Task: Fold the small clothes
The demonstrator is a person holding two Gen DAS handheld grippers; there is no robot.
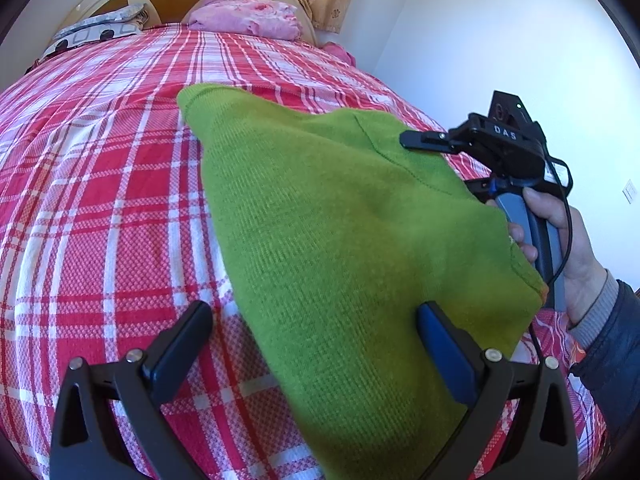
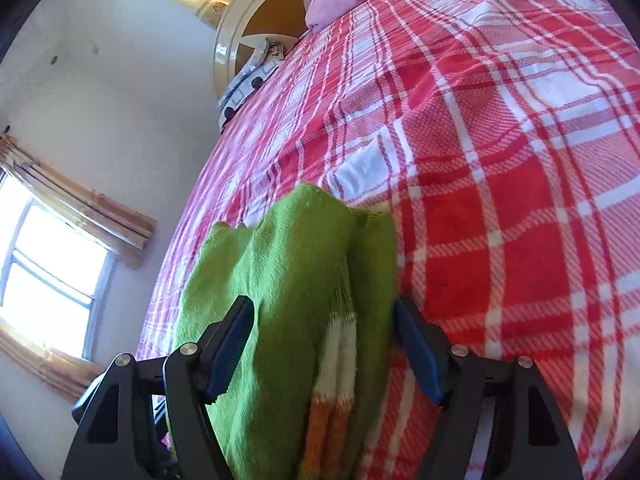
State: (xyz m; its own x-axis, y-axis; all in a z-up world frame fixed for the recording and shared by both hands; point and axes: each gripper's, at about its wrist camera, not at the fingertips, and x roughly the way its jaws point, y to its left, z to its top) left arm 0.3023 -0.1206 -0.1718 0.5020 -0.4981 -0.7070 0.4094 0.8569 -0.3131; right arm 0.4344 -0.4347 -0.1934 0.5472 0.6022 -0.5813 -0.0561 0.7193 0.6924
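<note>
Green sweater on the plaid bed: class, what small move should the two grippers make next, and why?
Probably close both grippers on the cloth. The green sweater lies folded on the plaid bedspread, and the left gripper and right gripper both stand open with green knit between their fingers. Neither has hold of it, so the next fold likely cannot start before they grip.

Garment (image 1: 340,220) on bedspread (image 1: 100,200), pillows (image 1: 248,18) behind.
</note>
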